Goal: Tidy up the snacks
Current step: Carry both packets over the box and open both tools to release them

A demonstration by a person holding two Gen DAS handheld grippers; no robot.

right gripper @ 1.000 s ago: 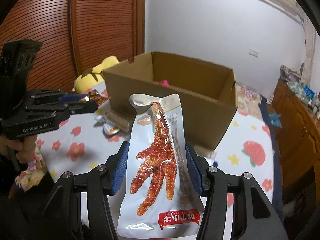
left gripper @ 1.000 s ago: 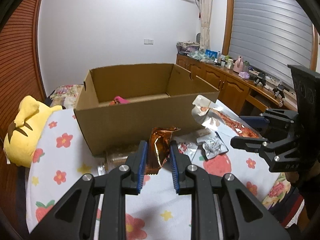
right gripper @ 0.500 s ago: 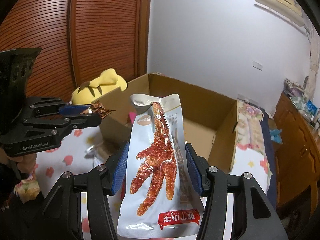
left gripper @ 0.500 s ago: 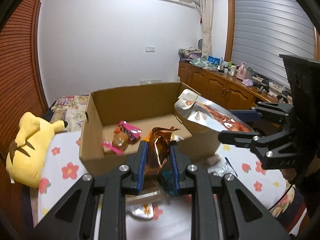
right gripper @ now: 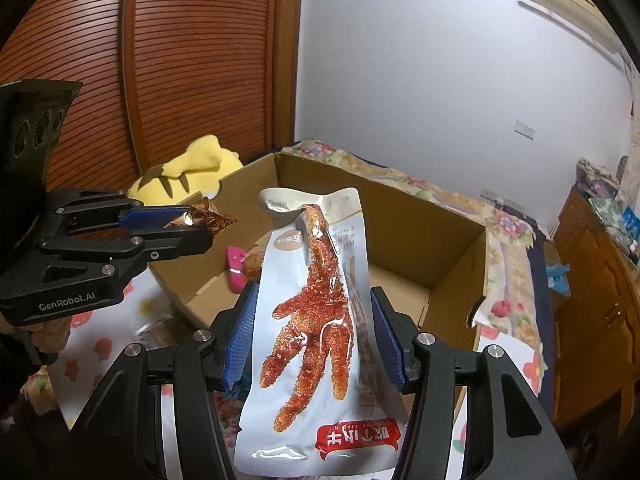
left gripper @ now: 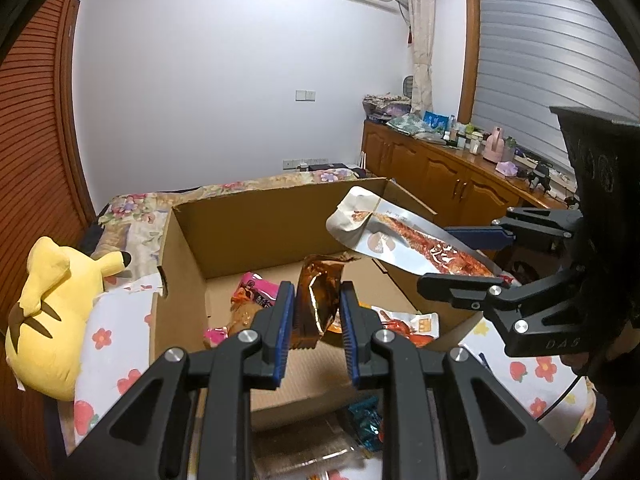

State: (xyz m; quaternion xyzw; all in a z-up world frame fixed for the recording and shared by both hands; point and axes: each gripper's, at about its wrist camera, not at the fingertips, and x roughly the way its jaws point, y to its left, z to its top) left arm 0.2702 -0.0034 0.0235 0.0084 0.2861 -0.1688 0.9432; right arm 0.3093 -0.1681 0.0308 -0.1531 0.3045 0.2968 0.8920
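My left gripper (left gripper: 316,300) is shut on a crinkled copper-brown foil snack packet (left gripper: 320,296), which hangs over the open cardboard box (left gripper: 256,216). In the right wrist view the same gripper (right gripper: 200,226) is at left with the packet (right gripper: 212,220) poking out of its tips. My right gripper (right gripper: 312,340) is shut on a white chicken-foot pouch (right gripper: 316,312), also above the box (right gripper: 400,208). That pouch (left gripper: 404,240) shows at right in the left wrist view. A pink-wrapped snack (left gripper: 252,292) and another chicken-foot pouch (left gripper: 404,324) lie on the box floor.
A yellow plush toy (left gripper: 52,312) lies left of the box on the flower-print sheet (left gripper: 108,344). Loose snacks (left gripper: 364,420) lie in front of the box. Wooden cabinets (left gripper: 440,176) with clutter line the right wall. A person's hand (right gripper: 52,332) holds the left gripper.
Both grippers have travelled forward from in front of the box to above its opening, carrying their packets. The box's inside with its snacks has come into view.
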